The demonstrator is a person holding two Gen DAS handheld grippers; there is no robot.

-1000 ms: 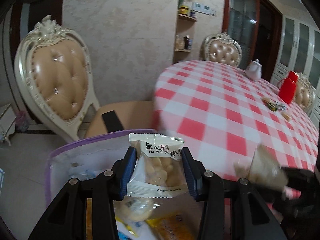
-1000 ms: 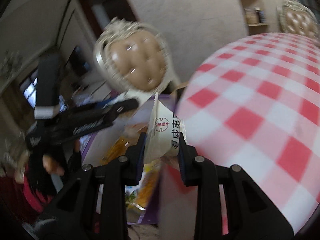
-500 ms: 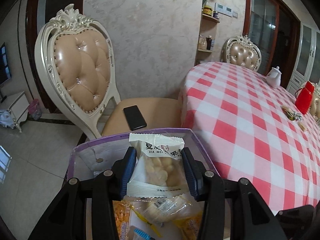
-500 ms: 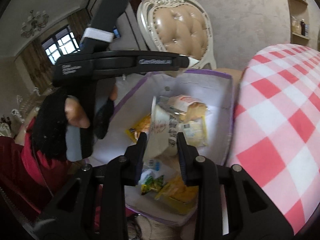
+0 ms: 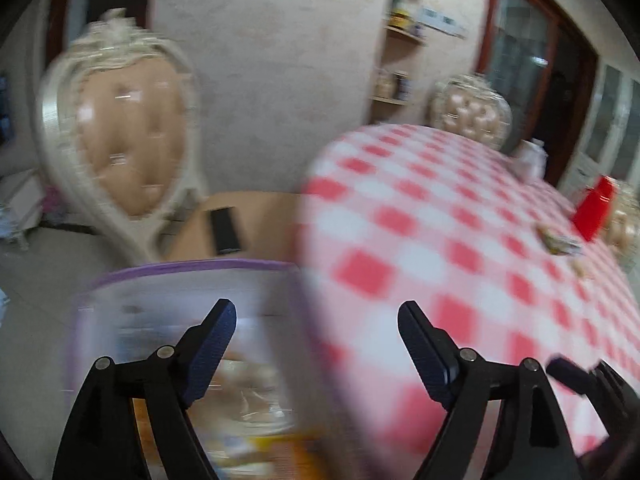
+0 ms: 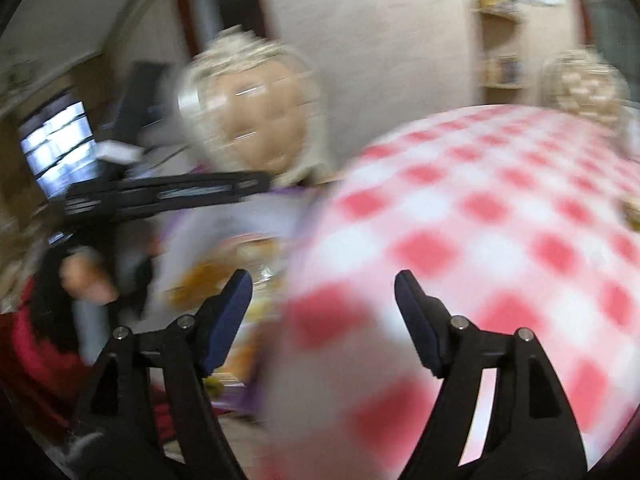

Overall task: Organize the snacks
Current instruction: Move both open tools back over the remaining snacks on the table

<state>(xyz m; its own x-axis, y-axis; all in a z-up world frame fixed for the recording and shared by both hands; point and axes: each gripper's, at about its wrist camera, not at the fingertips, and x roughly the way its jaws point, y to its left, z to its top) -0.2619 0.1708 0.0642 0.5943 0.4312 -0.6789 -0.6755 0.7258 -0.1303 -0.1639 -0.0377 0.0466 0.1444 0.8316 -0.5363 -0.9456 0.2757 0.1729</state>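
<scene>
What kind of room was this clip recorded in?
Most likely a home dining room: a round table in a red-and-white checked cloth, ornate cream chairs with tufted tan backs, and glass-fronted white cabinets by a dark wooden door.

We are holding the left gripper (image 5: pixel 316 320), its jaws just opening and empty, over the purple-rimmed bin (image 5: pixel 192 270) of blurred snack packets (image 5: pixel 248 392).

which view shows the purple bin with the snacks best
The left wrist view: the purple-rimmed bin lies below the tongs with its far rim and one side wall traceable, snack packets blurred inside. The right wrist view shows only a smeared strip of the bin, partly behind the other tongs and the checked tablecloth.
</scene>
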